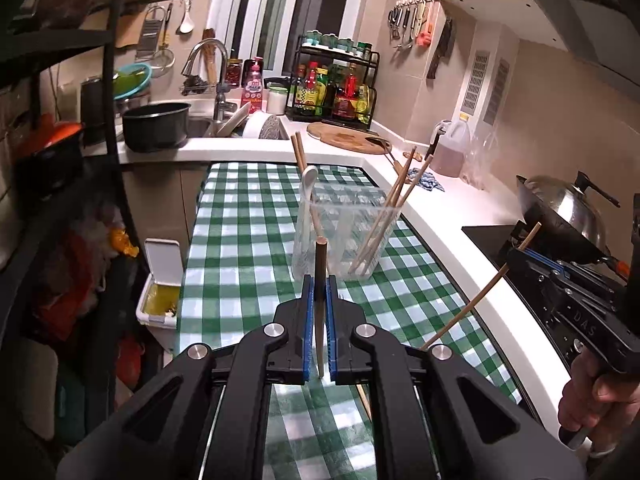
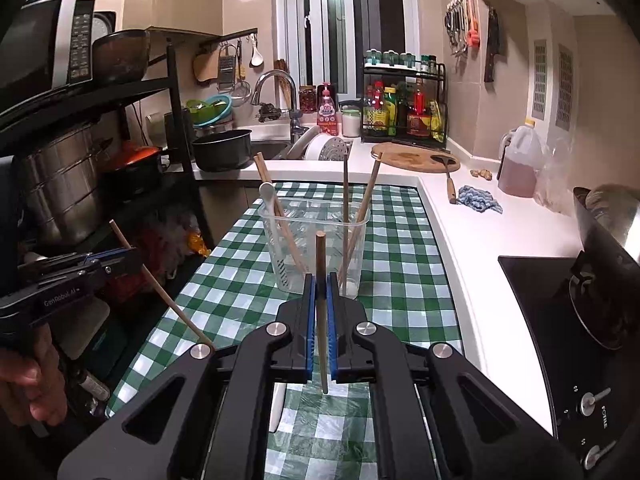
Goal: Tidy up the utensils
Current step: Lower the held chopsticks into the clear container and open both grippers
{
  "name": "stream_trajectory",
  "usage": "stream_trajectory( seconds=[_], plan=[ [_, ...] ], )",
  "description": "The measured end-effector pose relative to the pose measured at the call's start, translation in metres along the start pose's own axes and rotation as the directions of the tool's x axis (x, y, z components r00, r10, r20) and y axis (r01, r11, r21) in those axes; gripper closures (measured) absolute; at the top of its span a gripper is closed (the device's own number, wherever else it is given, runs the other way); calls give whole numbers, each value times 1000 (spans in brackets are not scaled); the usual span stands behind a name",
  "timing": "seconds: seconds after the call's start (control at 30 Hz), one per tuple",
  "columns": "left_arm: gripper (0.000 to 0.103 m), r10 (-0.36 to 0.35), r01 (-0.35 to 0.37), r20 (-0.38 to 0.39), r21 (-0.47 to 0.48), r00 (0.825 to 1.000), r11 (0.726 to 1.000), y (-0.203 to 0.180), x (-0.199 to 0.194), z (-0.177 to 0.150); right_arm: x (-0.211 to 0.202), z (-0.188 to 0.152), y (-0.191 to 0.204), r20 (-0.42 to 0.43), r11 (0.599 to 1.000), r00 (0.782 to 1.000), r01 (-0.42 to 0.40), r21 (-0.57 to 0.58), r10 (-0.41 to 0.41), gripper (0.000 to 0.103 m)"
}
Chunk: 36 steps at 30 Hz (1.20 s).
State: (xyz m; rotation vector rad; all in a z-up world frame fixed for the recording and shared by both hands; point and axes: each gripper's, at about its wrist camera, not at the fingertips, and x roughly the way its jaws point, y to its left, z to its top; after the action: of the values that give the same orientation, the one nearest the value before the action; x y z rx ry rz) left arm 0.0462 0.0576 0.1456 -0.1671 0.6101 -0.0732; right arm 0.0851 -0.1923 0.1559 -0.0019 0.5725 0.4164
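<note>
While each gripper clamps one chopstick:
Left gripper [image 1: 319, 300]: closed on chopstick [image 1: 320, 272].
Right gripper [image 2: 320, 300]: closed on chopstick [image 2: 321, 264].
Next: lower both into holder [image 1: 344, 232] at twelve o'clock.

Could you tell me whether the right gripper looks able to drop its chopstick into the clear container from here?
Probably yes: the right gripper holds its chopstick upright, nothing stands between it and the clear container, and the open top has room.

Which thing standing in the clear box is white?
The white ceramic spoon in the clear plastic box; the others there are brown wooden chopsticks.
</note>
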Motion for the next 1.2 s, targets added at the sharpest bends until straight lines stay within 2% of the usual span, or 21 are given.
stream_trajectory(
  seconds=[0.23, 0.43, 0.6, 0.67, 0.73, 0.87, 1.07, 1.2],
  plan=[
    [97, -3, 2, 8, 31, 1000, 1000, -2, -1, 52, 2, 42, -10, 18, 999, 999, -32, 34, 31, 98],
    [97, -45, 42, 57, 40, 997, 998, -2, -8, 116, 1, 106, -8, 75, 998, 995, -62, 30, 59, 98],
    [97, -60, 55, 116, 44, 991, 998, -3, -2, 166, 10, 164, 0, 147, 999, 988, -48, -4, 48, 98],
    [97, -60, 55, 128, 45, 990, 997, -3, 8, 178, 20, 176, 0, 152, 999, 988, -40, -5, 40, 98],
    [98, -58, 53, 131, 39, 990, 998, -2, 21, 184, 35, 185, -2, 150, 1000, 988, -27, -3, 27, 98],
    [97, -56, 54, 81, 29, 995, 998, 1, 58, 181, 73, 187, -10, 105, 1000, 995, -8, 6, 7, 98],
    [97, -64, 64, 0, 29, 998, 998, 5, 101, 160, 116, 166, -18, 29, 1000, 1000, 0, 15, -1, 98],
    [97, -62, 63, -26, 29, 998, 998, 8, 114, 149, 138, 151, -20, -21, 1000, 1000, 10, 18, -9, 98]
  ],
)
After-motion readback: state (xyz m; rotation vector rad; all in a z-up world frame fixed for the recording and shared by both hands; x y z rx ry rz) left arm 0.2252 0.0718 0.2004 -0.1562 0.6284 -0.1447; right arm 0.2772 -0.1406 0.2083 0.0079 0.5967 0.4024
